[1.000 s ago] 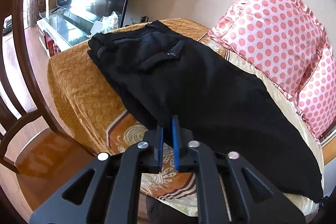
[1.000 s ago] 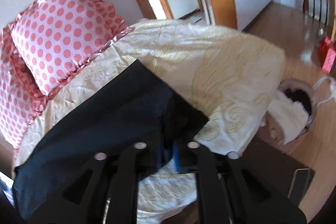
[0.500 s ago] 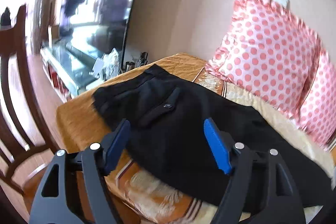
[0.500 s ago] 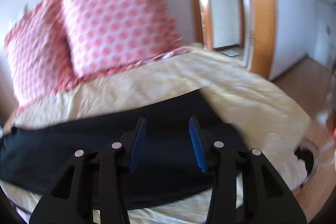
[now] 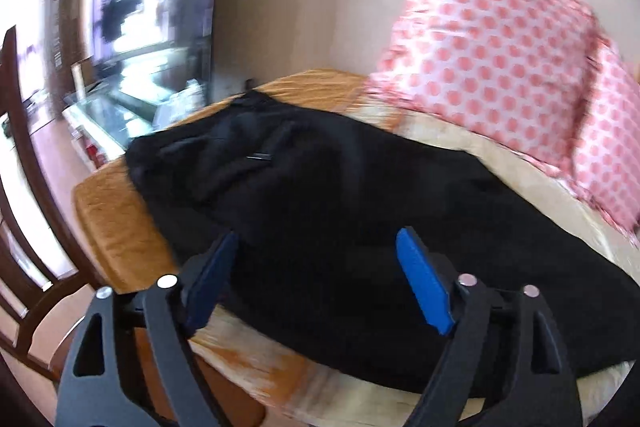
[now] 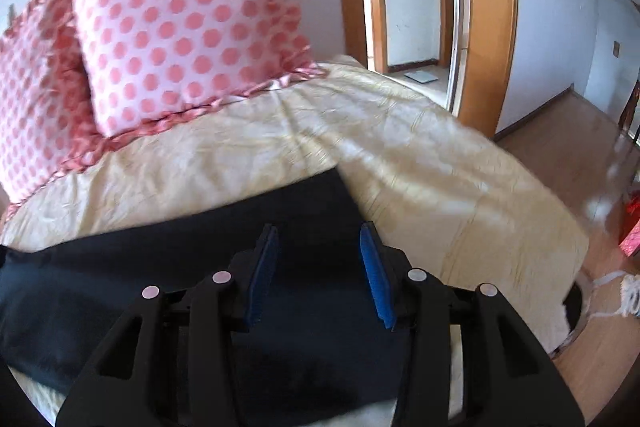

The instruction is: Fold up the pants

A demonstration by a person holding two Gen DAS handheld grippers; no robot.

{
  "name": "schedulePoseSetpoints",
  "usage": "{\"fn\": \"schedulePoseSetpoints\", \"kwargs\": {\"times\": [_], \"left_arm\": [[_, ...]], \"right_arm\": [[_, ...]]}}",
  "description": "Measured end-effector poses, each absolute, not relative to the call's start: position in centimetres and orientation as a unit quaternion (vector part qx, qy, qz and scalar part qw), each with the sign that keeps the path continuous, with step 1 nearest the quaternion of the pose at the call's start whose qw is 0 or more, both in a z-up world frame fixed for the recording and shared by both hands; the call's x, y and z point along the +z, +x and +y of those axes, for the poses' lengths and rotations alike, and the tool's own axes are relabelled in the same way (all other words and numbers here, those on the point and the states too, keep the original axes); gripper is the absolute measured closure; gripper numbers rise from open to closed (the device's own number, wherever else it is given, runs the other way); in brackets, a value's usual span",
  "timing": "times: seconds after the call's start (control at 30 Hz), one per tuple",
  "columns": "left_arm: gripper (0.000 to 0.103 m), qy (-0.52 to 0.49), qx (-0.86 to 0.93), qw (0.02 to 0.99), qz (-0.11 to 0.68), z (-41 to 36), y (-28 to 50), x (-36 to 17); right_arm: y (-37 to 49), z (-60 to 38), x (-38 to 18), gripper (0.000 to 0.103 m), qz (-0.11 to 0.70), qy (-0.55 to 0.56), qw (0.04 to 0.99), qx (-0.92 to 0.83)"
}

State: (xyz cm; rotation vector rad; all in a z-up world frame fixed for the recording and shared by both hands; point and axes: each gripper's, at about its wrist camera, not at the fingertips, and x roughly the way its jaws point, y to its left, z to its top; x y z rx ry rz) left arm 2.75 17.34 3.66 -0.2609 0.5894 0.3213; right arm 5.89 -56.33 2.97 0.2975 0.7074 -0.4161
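Left gripper (image 5: 316, 277): jaws wide, having just been opening, nothing pinched; the cloth lies beneath them. Right gripper (image 6: 320, 271): jaws partly apart, having just opened, likewise empty. The black pants (image 5: 340, 227) lie flat lengthwise along the front of the bed (image 6: 420, 155), waistband toward the orange end, leg hem (image 6: 336, 183) toward the cream end. Expect soft, limp, light fabric that sags when lifted; pinch both layers at hem corners or waistband. Beyond: polka-dot pillows (image 6: 180, 27).
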Motion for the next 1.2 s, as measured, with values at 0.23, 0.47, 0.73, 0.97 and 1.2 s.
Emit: {"fn": "schedulePoseSetpoints", "kwargs": {"times": [0.23, 0.47, 0.73, 0.97, 1.2], "left_arm": [[0.018, -0.055, 0.066, 0.956, 0.282, 9.3, 3.7, 3.9], [0.017, -0.013, 0.04, 0.95, 0.309, 6.1, 5.1, 1.8], [0.015, -0.038, 0.039, 0.941, 0.335, 6.8, 5.8, 0.2], [0.012, -0.024, 0.04, 0.941, 0.334, 6.2, 5.9, 0.0], [0.012, -0.017, 0.028, 0.943, 0.33, 6.2, 5.4, 0.1]], "right_arm": [[11.3, -57.9, 2.2, 0.058, 0.39, 0.091, 0.897, -0.185], [12.0, -58.9, 0.2, 0.08, 0.413, 0.104, 0.887, -0.177], [11.2, -57.4, 1.0, 0.096, 0.386, 0.072, 0.901, -0.183], [13.9, -58.1, 1.6, 0.096, 0.393, 0.069, 0.897, -0.191], [12.9, -58.3, 1.5, 0.057, 0.41, 0.081, 0.878, -0.234]]}}
